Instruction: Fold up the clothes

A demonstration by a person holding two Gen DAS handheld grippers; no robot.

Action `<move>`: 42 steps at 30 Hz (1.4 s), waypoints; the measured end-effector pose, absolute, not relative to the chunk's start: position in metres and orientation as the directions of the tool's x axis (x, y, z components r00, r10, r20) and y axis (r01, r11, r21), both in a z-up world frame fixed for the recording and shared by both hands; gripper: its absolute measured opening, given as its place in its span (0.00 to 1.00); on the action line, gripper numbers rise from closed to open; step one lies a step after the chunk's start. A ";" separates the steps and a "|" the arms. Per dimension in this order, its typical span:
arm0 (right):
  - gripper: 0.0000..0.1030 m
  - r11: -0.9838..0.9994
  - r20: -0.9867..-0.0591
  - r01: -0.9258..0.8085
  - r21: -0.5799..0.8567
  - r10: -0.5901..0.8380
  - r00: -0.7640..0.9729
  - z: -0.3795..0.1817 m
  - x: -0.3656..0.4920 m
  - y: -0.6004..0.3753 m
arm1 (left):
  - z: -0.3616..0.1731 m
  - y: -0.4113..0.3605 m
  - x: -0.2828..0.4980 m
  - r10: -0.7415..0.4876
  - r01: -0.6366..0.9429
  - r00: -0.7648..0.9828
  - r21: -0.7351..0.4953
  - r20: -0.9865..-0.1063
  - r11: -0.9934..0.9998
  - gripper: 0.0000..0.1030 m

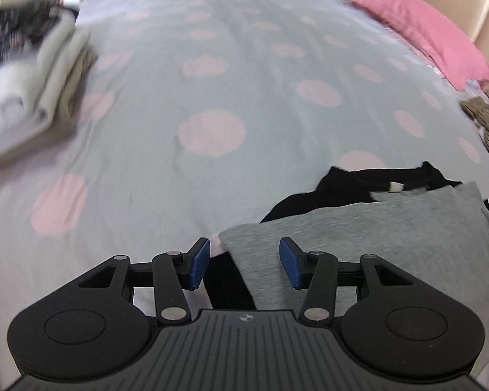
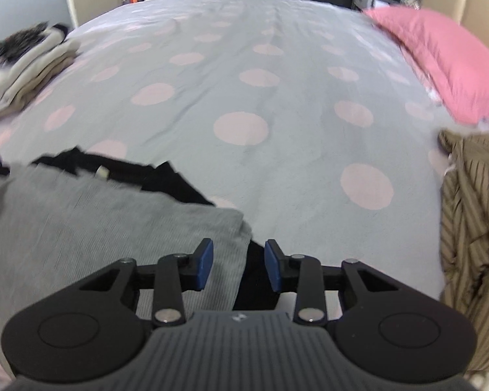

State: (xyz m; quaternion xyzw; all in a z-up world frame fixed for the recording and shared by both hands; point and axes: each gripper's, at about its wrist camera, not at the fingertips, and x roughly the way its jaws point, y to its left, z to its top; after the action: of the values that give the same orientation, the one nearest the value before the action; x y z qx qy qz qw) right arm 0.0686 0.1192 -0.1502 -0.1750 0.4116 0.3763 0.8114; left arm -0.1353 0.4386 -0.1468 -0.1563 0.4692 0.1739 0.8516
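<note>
Low in both frames, the left gripper (image 1: 243, 263) and right gripper (image 2: 239, 264) are hovering with jaws apart, gripping nothing, over opposite corners of the grey garment (image 1: 375, 238) lying on black clothing (image 1: 368, 179) — a careless pinch risks catching both layers.
</note>
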 end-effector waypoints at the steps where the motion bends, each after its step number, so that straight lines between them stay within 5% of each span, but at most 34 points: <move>1: 0.36 0.666 -0.802 -0.744 0.051 0.472 0.367 -0.152 0.075 0.120 | -0.150 0.441 -0.135 0.139 -0.448 0.497 -0.116 -0.857 0.886 0.44; 6: 0.35 0.678 -0.807 -0.722 0.137 0.499 0.316 -0.162 0.095 0.129 | -0.161 0.447 -0.133 0.102 -0.466 0.495 -0.165 -0.863 0.869 0.40; 9: 0.13 0.674 -0.811 -0.719 0.167 0.509 0.288 -0.166 0.098 0.134 | -0.160 0.447 -0.135 0.104 -0.464 0.515 -0.175 -0.851 0.868 0.26; 12: 0.06 0.662 -0.800 -0.732 0.158 0.520 0.298 -0.163 0.092 0.137 | -0.153 0.443 -0.135 0.118 -0.450 0.538 -0.166 -0.834 0.877 0.13; 29: 0.04 0.692 -0.705 -0.720 0.051 0.536 0.465 -0.110 0.068 0.116 | -0.094 0.424 -0.140 0.208 -0.409 0.675 -0.124 -0.708 0.904 0.10; 42: 0.05 0.723 -0.730 -0.677 0.136 0.535 0.425 -0.156 0.102 0.131 | -0.137 0.433 -0.120 0.230 -0.425 0.631 -0.083 -0.741 0.901 0.11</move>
State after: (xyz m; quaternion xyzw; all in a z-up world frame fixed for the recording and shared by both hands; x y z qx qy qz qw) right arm 0.1016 0.1310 -0.1565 -0.0895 0.3967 0.3610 0.8392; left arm -0.1198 0.4329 -0.1375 -0.1257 0.3886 0.1830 0.8942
